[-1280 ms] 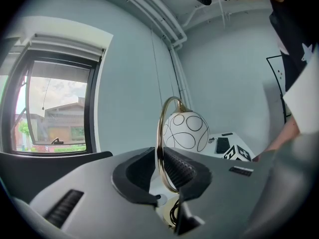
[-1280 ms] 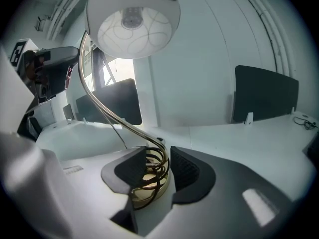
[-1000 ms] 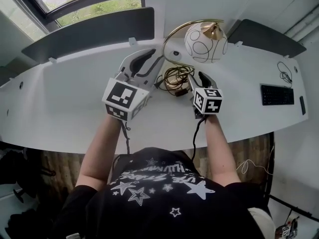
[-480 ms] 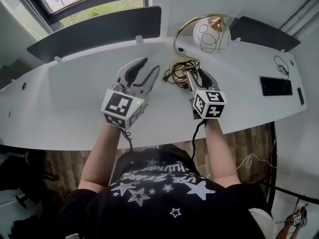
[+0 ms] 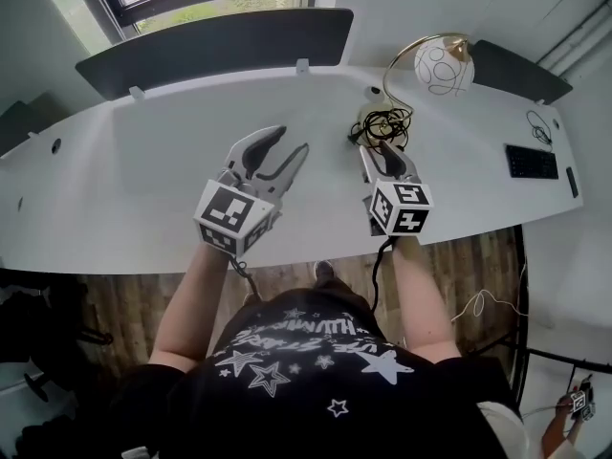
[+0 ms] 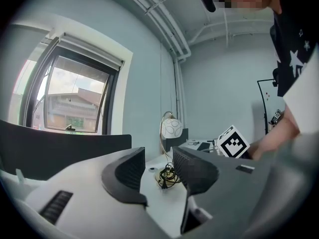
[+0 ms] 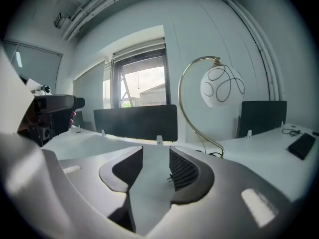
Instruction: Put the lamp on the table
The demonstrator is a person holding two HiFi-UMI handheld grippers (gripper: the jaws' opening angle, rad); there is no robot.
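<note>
The lamp stands upright on the white table (image 5: 143,180) at the back right, with a white globe shade (image 5: 443,66), a gold arched stem and a coiled black cord (image 5: 385,125) at its base. Both grippers hover nearer the front edge, apart from the lamp. My left gripper (image 5: 284,146) is open; its jaws have just been opening, with nothing between them. In the left gripper view the shade (image 6: 172,129) and cord (image 6: 166,175) lie far beyond the jaws. My right gripper (image 5: 383,151) is open and empty, with the shade (image 7: 222,86) high to its right.
A black keyboard (image 5: 533,161) and a thin loose cable (image 5: 545,127) lie at the table's right end. Dark divider panels (image 5: 215,46) line the far edge below a window. Wooden floor shows under the near edge.
Both grippers have drawn back from the lamp's base and cord toward the table's near edge. The left jaws have spread wider. The lamp stays standing.
</note>
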